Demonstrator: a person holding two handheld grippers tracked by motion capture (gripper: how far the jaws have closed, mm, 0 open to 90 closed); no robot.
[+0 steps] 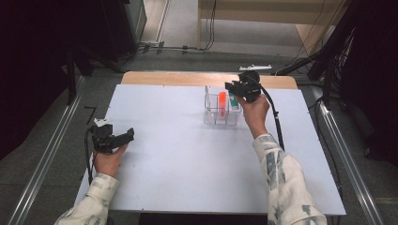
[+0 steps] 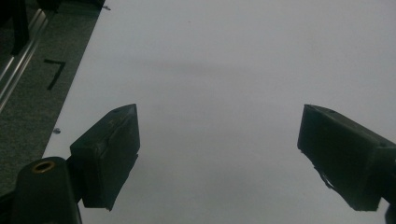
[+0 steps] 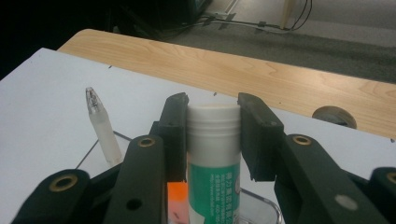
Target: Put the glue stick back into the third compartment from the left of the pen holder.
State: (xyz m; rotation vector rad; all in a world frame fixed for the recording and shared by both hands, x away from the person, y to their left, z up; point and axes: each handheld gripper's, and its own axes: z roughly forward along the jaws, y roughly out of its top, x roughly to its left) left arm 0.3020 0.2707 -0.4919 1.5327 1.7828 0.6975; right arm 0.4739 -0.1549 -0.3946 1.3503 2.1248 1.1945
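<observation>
Left tongs [image 1: 123, 137]: near the front left of the counter [image 1: 178, 154], wide open, nothing in them.
Right tongs [image 3: 213, 105]: farther back, closed on the white cap of the glue stick [image 3: 214, 154].
Glue stick: standing up in the clear box [image 1: 219, 112].
Orange thing [image 1: 222, 103]: in the same box, just beside the glue stick.
Pen [image 3: 102, 126]: standing up there too.
</observation>
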